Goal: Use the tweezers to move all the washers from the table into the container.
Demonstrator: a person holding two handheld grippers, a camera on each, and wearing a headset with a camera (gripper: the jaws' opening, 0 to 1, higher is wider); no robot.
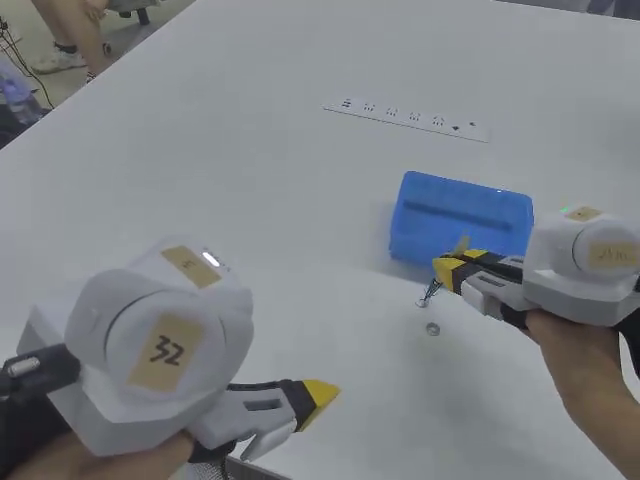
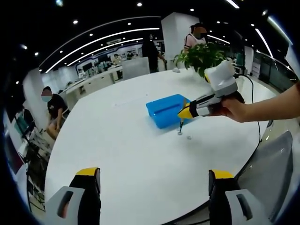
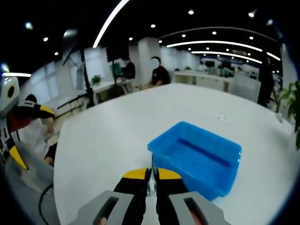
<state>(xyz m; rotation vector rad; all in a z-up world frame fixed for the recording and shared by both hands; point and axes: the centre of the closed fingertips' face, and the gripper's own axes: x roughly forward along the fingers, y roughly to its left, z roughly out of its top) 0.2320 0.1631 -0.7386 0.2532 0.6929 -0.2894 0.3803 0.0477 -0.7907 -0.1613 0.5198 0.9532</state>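
Washer (image 1: pixel 432 328) lay flat on the white table (image 1: pixel 250 190), near the front wall of the blue container (image 1: pixel 460 238) but not touching it. You held the right gripper (image 1: pixel 446 268) clenched on the tweezers (image 1: pixel 431 290), with its jaws drawn close together. The tweezer tips pointed down at the tabletop just beside that washer. Whether the tips gripped anything was too small to tell. Your left gripper (image 2: pixel 153 172) hung low at the near-left of the bench, well apart from the work, with its jaws spread wide. A white power strip (image 1: pixel 405 117) lay on the table beyond the container.
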